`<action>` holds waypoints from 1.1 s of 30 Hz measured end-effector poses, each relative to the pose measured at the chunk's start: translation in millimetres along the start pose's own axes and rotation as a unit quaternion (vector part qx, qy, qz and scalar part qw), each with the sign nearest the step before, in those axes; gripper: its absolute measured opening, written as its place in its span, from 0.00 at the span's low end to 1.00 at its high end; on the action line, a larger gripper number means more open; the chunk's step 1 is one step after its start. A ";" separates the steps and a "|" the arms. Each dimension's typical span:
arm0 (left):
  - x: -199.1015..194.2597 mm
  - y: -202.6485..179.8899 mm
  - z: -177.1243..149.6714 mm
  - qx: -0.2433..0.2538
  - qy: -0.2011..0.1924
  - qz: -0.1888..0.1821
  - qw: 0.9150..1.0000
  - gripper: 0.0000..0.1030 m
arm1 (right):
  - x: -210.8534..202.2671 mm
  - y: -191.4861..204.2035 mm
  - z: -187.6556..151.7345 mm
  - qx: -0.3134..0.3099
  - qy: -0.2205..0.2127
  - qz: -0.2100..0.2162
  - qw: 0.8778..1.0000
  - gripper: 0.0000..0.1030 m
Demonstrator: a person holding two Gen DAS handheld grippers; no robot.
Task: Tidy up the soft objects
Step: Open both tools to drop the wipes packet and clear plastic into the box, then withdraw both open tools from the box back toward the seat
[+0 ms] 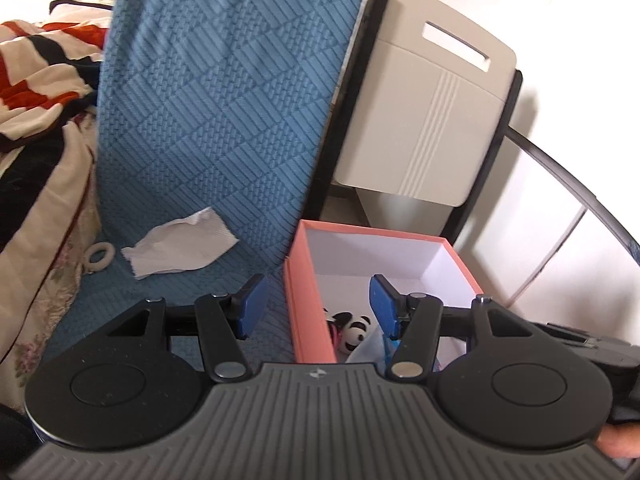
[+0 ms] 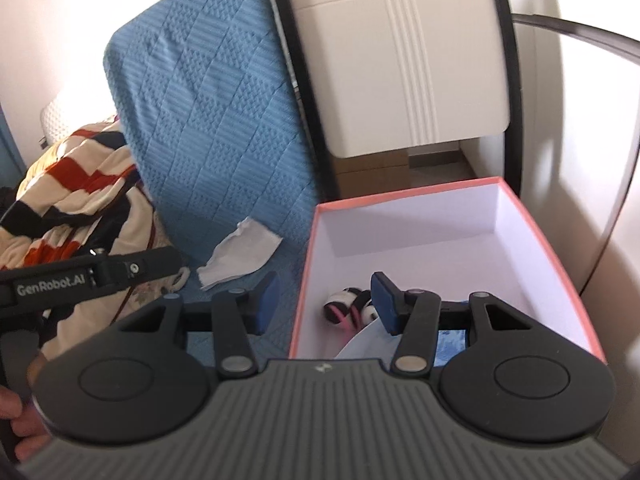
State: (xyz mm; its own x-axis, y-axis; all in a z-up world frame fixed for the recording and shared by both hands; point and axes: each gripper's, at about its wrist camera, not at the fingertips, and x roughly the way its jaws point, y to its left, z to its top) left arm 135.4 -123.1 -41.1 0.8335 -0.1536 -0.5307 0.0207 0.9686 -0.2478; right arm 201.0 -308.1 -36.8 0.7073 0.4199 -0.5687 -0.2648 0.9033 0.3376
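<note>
We hold both grippers above the near edge of the coral-pink cardboard box with a white interior (image 2: 516, 216), and each one straddles its left wall. Our left gripper (image 1: 318, 306) is spread wide with nothing between its blue pads, and our right gripper (image 2: 324, 304) is likewise released and empty.

Inside the box, at the 6 o'clock end, lies a small black-and-white panda plush toy with pink trim (image 1: 356, 330), touching a pale blue soft item (image 2: 452, 342) (we cannot tell what that one is, since the gripper hides most of it).

At 9 o'clock from the box, a crumpled white paper tissue (image 1: 180, 242) rests on the blue quilted seat cushion (image 1: 224, 92). Farther toward 9 o'clock is a heap of striped red, black and cream blanket (image 1: 38, 80). At 12 o'clock beyond the box stands a beige plastic chair back with a slot handle (image 1: 424, 92).
</note>
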 end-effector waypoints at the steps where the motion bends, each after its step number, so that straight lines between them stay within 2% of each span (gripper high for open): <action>1: -3.3 3.7 -1.0 -0.003 -0.003 0.002 1.000 0.60 | 1.5 3.8 -1.6 -0.005 0.002 0.001 1.000 0.52; 14: -21.4 47.8 -24.6 -0.017 -0.015 0.036 0.999 0.60 | 15.0 41.3 -29.7 -0.046 0.027 0.029 0.998 0.52; 23: -27.2 78.7 -50.5 -0.021 -0.005 0.069 0.997 0.60 | 27.2 62.8 -52.2 -0.072 0.031 0.045 0.996 0.52; 33: -21.5 100.8 -68.6 -0.023 -0.005 0.077 0.997 0.60 | 41.8 83.5 -79.7 -0.100 0.033 0.055 0.993 0.52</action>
State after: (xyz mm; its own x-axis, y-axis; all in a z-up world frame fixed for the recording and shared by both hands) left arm 81.7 -35.6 -110.3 0.8305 -0.0008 -0.5570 -0.1342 0.9703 -0.2014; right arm 156.2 -208.1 -92.1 0.6240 0.5153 -0.5875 -0.4673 0.8486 0.2480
